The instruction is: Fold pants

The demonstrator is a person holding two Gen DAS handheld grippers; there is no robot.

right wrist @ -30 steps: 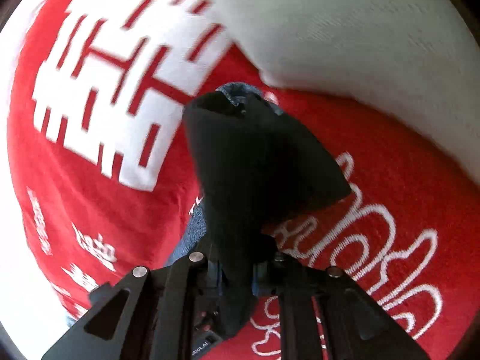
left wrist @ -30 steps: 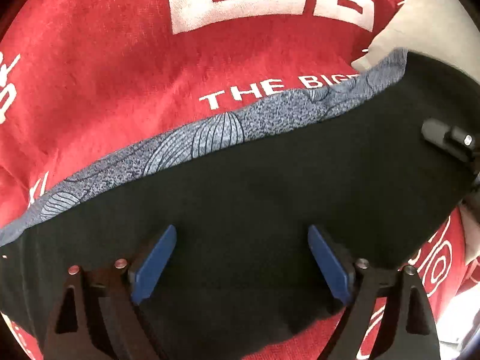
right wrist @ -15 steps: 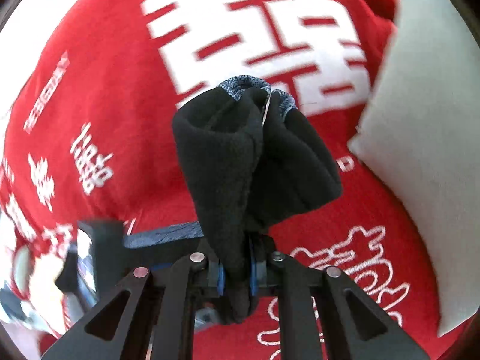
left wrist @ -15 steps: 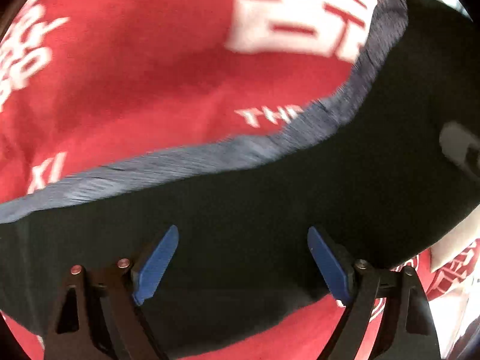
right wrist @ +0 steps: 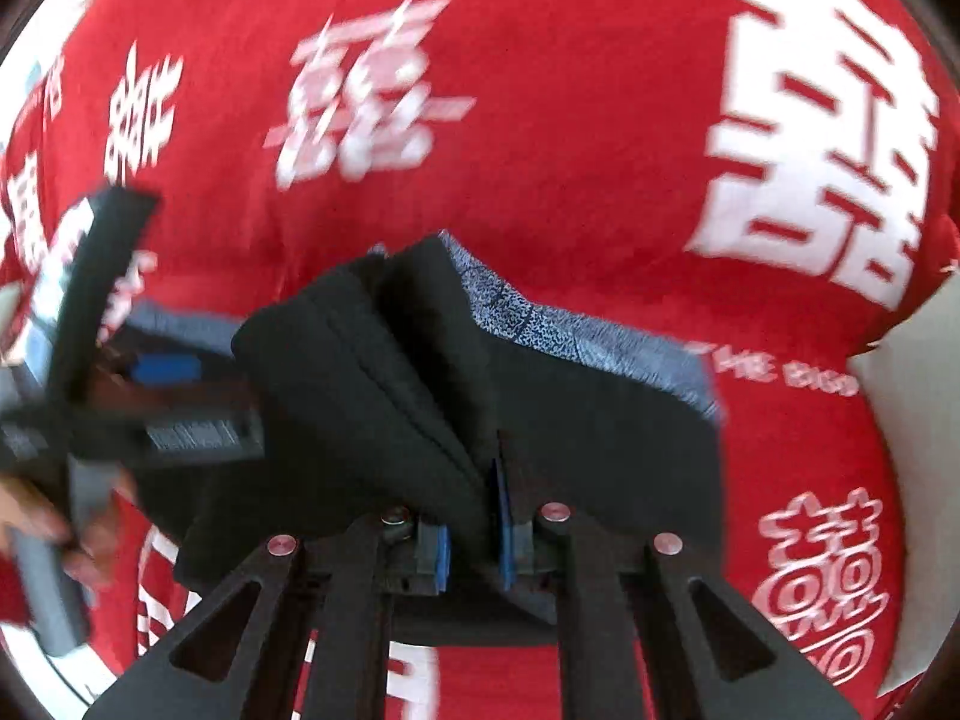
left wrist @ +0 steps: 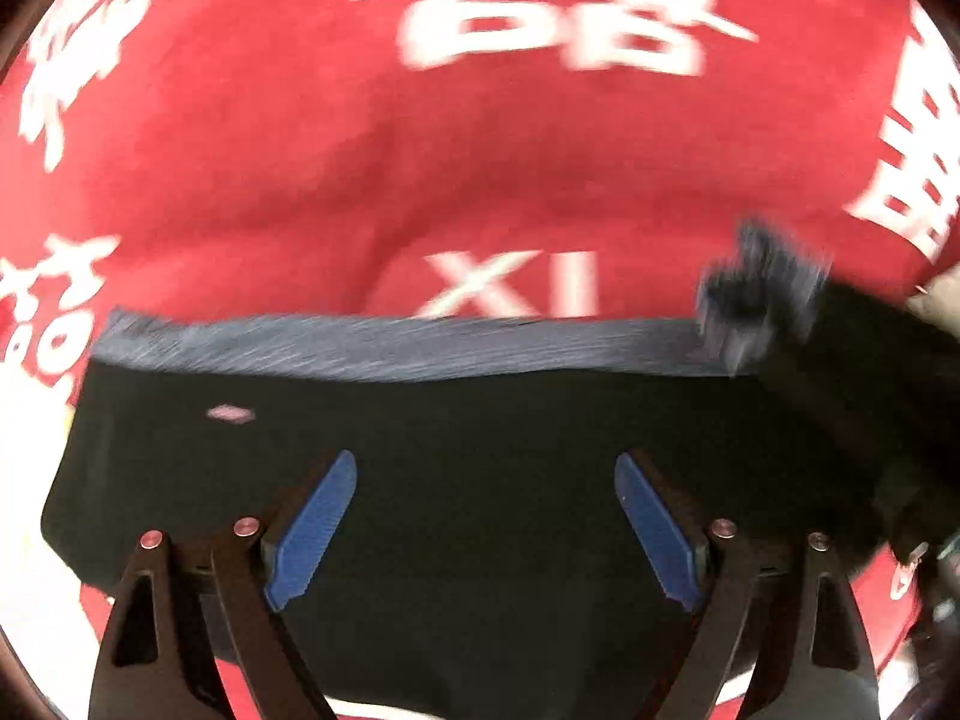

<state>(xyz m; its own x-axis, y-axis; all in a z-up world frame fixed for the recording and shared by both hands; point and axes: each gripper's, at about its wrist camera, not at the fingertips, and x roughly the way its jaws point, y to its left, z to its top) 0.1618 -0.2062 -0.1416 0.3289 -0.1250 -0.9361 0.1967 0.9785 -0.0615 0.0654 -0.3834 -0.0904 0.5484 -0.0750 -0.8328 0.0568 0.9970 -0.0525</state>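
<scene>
The black pants (left wrist: 480, 420) with a blue-grey patterned band (left wrist: 390, 348) lie on a red blanket with white characters. My left gripper (left wrist: 486, 528) is open, its blue pads (left wrist: 312, 528) wide apart just above the black cloth. My right gripper (right wrist: 471, 546) is shut on a bunched fold of the pants (right wrist: 390, 372) and holds it up. The right gripper also shows blurred at the right of the left wrist view (left wrist: 756, 300). The left gripper shows blurred at the left of the right wrist view (right wrist: 120, 396).
The red blanket (left wrist: 420, 168) covers the whole surface under the pants. A pale grey cushion (right wrist: 918, 420) lies at the right edge of the right wrist view. A hand (right wrist: 36, 516) holds the left gripper's handle.
Both grippers have swung across the blanket. The right gripper carried the held fold toward the left gripper's side. The pants' band now lies level in the left wrist view.
</scene>
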